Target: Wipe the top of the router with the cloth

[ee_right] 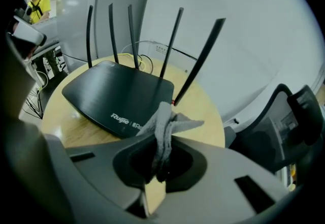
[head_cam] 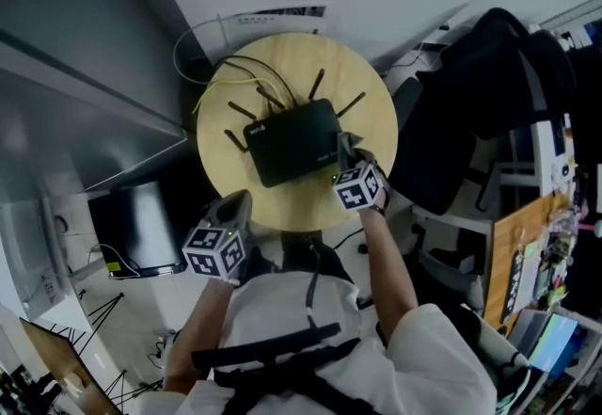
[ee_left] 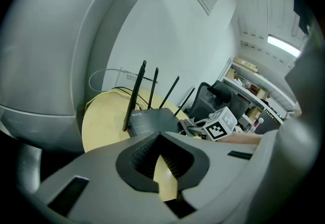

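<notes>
A black router [head_cam: 292, 140] with several upright antennas sits in the middle of a round wooden table [head_cam: 362, 93]. My right gripper [head_cam: 346, 157] is at the router's near right corner, shut on a bunched grey cloth [head_cam: 346, 146]. In the right gripper view the cloth [ee_right: 167, 124] sticks up out of my gripper [ee_right: 161, 159], just short of the router [ee_right: 119, 96]. My left gripper [head_cam: 233, 208] hangs at the table's near left edge, shut with nothing in it. The left gripper view shows the router [ee_left: 152, 120] beyond my shut gripper [ee_left: 158, 154].
Yellow and white cables [head_cam: 226, 74] run off the back of the table. A black office chair [head_cam: 470, 112] stands close on the right, a grey cabinet [head_cam: 85, 93] and a bin [head_cam: 141, 225] on the left. Cluttered shelves [head_cam: 536, 253] are at the far right.
</notes>
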Available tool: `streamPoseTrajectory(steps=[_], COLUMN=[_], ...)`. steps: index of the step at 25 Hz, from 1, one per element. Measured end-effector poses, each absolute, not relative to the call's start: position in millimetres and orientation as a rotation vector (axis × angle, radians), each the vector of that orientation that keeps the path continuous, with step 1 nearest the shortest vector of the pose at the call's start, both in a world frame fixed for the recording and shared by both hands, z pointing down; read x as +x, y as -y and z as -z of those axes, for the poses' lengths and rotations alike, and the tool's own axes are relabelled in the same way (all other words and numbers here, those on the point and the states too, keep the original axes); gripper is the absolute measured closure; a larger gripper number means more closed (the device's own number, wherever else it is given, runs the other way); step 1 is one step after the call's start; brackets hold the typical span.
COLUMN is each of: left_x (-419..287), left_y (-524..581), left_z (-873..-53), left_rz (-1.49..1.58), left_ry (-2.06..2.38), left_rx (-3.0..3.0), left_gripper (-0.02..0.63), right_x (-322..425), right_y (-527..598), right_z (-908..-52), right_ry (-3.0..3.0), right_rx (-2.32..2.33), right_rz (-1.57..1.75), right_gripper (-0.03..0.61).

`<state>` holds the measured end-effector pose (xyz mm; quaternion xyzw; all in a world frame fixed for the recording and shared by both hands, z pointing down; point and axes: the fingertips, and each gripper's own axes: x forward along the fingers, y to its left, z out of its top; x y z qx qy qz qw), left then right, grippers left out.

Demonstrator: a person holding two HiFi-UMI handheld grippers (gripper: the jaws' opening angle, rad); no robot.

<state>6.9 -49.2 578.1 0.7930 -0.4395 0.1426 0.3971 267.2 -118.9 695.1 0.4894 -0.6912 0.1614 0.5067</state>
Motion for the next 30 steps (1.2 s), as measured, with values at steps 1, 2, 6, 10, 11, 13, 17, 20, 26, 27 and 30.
streamPoseTrajectory(steps=[1, 2, 6, 10, 11, 13, 17, 20, 26, 27, 30], left_x=[6, 4, -1, -7, -10, -16, -30, -43, -66, -69, -73], left_y=[48, 47, 42, 37, 36, 33, 25, 20, 12, 11, 10], left_z=[-578, -579, -579, -578, -578, -580, -580, -579, -577, -577, -578], left_rz=[-0.364, -0.367, -0.377, -0.38, -0.382, -0.389, -0.391, -0.388, -0.384, -0.383, -0.382], left_ry=[1.111, 1.11, 1.102, 1.095, 1.094, 1.095, 1.103, 1.113, 1.124, 1.121, 1.101], left_rx=[2.009, 2.008, 2.011, 2.019, 2.017, 2.013, 2.011, 2.008, 2.011, 2.015, 2.031], left_gripper=[0.626, 0.626, 0.626, 0.626, 0.626, 0.626, 0.626, 0.626, 0.626, 0.626, 0.626], right_x=[262, 255, 218, 170, 158, 137, 97, 68, 14, 9, 14], right_y=[117, 114, 101, 88, 84, 77, 72, 67, 40, 34, 28], right_z=[-695, -694, -692, -687, -687, -690, -684, -680, -682, -684, -673], right_ry=[1.673, 1.677, 1.7, 1.762, 1.774, 1.792, 1.827, 1.85, 1.94, 1.967, 2.016], right_rx=[1.169, 1.153, 1.093, 1.035, 1.017, 0.98, 0.935, 0.899, 0.802, 0.8, 0.882], right_rz=[-0.378, -0.365, -0.319, -0.323, -0.324, -0.324, -0.317, -0.293, -0.308, -0.346, -0.413], right_gripper=[0.561, 0.561, 0.561, 0.561, 0.561, 0.561, 0.561, 0.561, 0.561, 0.561, 0.561])
